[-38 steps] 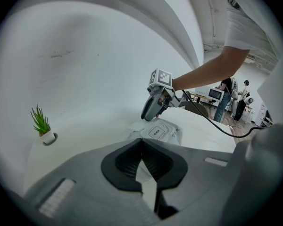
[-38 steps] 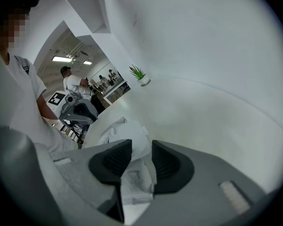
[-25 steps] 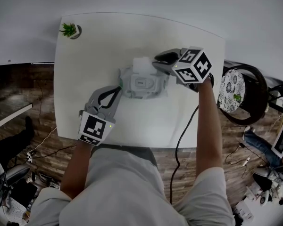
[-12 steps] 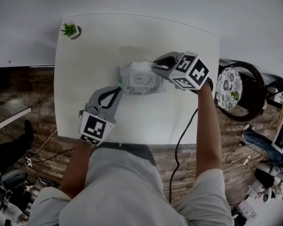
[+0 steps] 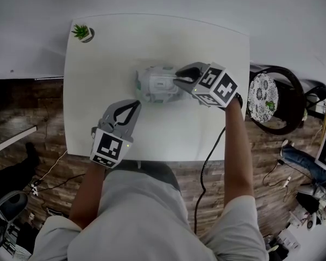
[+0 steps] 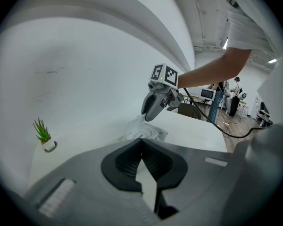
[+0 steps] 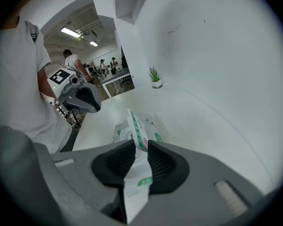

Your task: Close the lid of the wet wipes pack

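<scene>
Our right gripper [image 5: 177, 77] fingers, which have just been closing, clamp the right edge of the wet wipes pack [image 5: 155, 86] on the bench [image 5: 98, 78]. Our left gripper [image 5: 136, 104], fingers together and empty, is near the pack.

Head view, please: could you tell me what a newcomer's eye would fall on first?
The right gripper with its marker cube stands out, clamped on the right end of the wet wipes pack in the middle of the white table. Next, the left gripper nearer the person, jaws together and empty, short of the pack. A small potted plant sits at the far left corner.
</scene>
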Available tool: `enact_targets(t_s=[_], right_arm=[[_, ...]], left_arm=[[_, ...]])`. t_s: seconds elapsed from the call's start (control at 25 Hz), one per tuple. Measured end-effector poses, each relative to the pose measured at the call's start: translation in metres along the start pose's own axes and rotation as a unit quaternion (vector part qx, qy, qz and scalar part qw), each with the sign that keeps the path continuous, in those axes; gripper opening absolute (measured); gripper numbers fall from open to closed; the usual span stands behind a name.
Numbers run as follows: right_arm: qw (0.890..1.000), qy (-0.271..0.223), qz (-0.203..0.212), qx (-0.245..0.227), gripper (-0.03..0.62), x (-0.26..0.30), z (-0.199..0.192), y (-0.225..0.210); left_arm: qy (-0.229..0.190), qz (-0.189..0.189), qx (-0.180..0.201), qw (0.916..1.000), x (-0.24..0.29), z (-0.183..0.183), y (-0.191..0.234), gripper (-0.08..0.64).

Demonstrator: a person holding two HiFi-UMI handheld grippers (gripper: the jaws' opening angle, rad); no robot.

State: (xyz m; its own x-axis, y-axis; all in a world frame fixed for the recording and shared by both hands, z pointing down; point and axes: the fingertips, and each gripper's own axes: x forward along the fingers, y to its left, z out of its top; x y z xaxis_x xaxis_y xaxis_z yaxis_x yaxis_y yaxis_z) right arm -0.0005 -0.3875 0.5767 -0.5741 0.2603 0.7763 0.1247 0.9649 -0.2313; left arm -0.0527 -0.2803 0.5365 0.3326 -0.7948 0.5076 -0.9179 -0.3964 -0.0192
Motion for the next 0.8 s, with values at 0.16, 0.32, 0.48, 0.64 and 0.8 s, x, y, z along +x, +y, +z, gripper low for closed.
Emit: enact_targets(t_s=[0.16,0.32,0.48,0.64,0.8], right_arm=[[1.000,-0.002,-0.029,-0.012,0.086,0.000,0.000,0.004],[0.999,-0.002,-0.043,-0.020,0.114,0.002,-0.004,0.012],[0.999,0.001,-0.051,-0.020,0.123,0.006,-0.008,0.020],[0.998,0.001,-0.062,-0.016,0.124,0.008,-0.013,0.023],[0.998,0.033,-0.044,-0.024,0.137,0.018,-0.025,0.037]], left_arm=[[-0.002,-0.001,0.005,1.0000,-0.006,0.000,-0.005,0.006],[-0.004,-0.002,0.008,1.0000,-0.013,-0.002,-0.008,0.006],[-0.002,-0.003,0.009,1.0000,-0.019,-0.008,-0.010,0.006],[-0.001,-0.007,0.011,0.9999,-0.022,-0.011,-0.016,0.006],[0.002,-0.009,0.011,0.9999,-0.028,-0.017,-0.018,0.006]])
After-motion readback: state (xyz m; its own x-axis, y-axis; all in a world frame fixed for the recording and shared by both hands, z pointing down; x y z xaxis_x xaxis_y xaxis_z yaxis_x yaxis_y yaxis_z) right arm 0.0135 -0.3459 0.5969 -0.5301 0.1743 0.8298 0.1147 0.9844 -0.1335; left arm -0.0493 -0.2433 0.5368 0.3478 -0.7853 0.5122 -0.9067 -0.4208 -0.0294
